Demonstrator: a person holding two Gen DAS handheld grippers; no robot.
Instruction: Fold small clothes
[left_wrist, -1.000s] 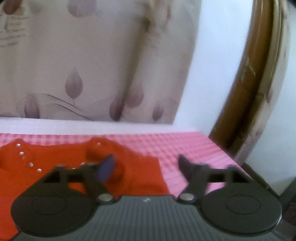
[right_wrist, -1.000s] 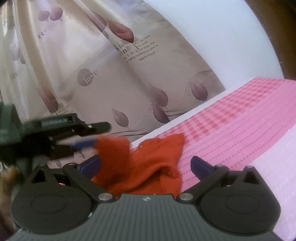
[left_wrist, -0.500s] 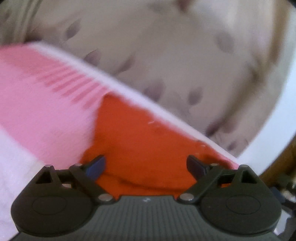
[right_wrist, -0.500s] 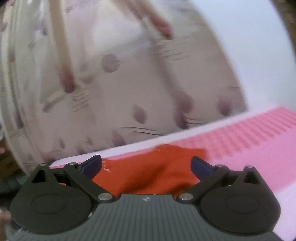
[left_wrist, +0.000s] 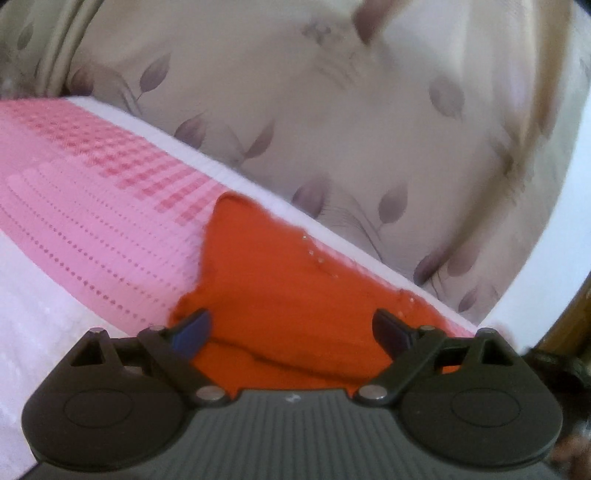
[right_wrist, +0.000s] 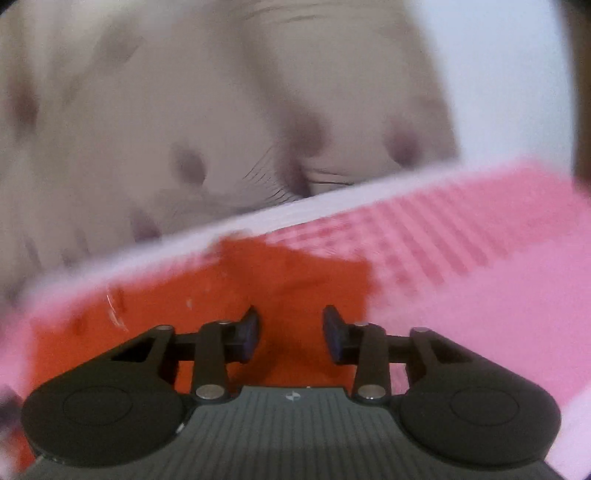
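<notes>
Right wrist view shows my right claw (right_wrist: 291, 332) half closed, its jaws just closing over the orange garment (right_wrist: 207, 295) without pinching it. The garment lies on the pink bed cover (left_wrist: 92, 229); my left claw (left_wrist: 291, 328) is spread wide above it. It looks soft, light and limp, so I would take it at an edge.

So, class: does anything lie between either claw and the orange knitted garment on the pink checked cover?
Nothing visible does. The left claw stands wide open just above the orange knitted garment. The right claw, whose jaws have just been closing, has only that cloth showing in its gap; contact is unclear in the blur.
</notes>
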